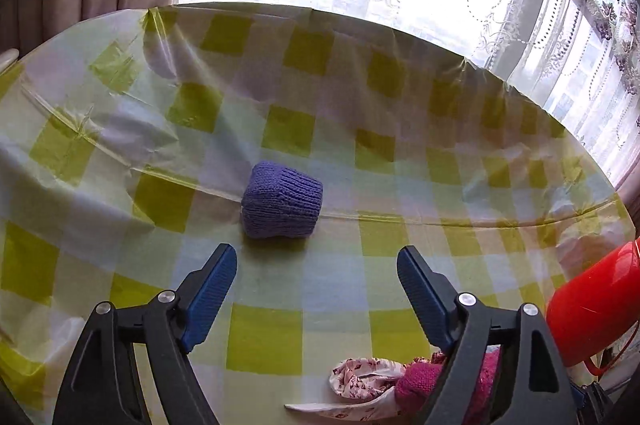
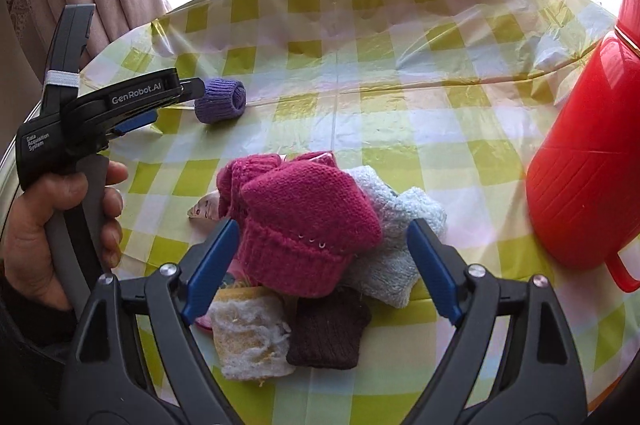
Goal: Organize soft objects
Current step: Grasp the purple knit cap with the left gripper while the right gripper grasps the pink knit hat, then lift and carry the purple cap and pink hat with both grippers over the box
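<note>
Left tool [image 1: 317, 263] stood wide open and empty, tips just short of a purple knit roll [image 1: 282, 201] lying alone on the checked tabletop [image 1: 120, 129]. Right tool [image 2: 323, 243] likewise gaped, gripping nothing, its blue fingers [image 2: 212, 265] poised either side of a heap of soft items: a pink knit piece [image 2: 308, 221] on top, a pale blue fleecy piece [image 2: 394, 225] to its right, a brown piece [image 2: 326, 329] and a cream piece [image 2: 250, 335] nearest the camera. A red jug [image 2: 588, 161] stood right of the heap. A hand [image 2: 44, 225] gripped the left tool's handle.
</note>
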Available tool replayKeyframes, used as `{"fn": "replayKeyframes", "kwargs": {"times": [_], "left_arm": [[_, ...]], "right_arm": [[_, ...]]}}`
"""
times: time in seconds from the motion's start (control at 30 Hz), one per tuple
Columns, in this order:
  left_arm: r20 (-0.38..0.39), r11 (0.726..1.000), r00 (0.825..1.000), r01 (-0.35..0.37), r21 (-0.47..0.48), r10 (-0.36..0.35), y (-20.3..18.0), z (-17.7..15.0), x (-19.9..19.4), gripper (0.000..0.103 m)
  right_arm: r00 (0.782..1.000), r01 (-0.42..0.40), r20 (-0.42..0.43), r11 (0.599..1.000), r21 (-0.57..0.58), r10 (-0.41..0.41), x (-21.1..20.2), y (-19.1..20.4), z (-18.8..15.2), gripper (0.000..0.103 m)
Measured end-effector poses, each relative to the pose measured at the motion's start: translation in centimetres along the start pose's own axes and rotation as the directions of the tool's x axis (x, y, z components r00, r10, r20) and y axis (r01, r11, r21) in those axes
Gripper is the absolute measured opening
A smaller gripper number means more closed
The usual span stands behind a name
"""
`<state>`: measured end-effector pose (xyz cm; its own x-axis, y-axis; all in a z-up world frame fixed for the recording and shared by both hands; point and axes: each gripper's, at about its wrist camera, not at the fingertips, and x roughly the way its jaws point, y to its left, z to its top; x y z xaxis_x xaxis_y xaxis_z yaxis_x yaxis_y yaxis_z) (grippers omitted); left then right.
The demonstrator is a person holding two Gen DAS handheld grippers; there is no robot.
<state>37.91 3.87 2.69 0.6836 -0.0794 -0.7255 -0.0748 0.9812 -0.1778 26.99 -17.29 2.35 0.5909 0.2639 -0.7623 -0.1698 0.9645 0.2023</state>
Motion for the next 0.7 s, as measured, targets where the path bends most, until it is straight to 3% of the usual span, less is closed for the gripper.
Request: {"fn": "replayKeyframes", "kwargs": {"times": [0.3,0.33,0.37,0.7], "left_arm": [[-0.088,0.999,0.995,-0.049,0.008,0.049,1.9,2.6,8.8,0.083],[-0.098,0.998,0.994,-0.055,0.019,0.056,1.9,2.7,9.4,0.08],[-0.106,0.998,0.993,-0.053,0.023,0.055,1.9,2.7,9.9,0.063],[-0.099,0.999,0.994,-0.039,0.038,0.042,1.0,1.0,7.0,0.058]], "right_arm": [[1.0,0.011,0.004,1.0,-0.016,-0.011,1.8,-0.4,0.1,0.087],[1.0,0.016,0.003,1.0,-0.024,-0.016,1.9,-0.3,0.0,0.087],[1.0,0.019,0.004,0.999,-0.029,-0.018,2.0,-0.2,0.0,0.087],[1.0,-0.029,-0.015,0.995,-0.092,0.027,1.8,0.9,-0.8,0.049]]}}
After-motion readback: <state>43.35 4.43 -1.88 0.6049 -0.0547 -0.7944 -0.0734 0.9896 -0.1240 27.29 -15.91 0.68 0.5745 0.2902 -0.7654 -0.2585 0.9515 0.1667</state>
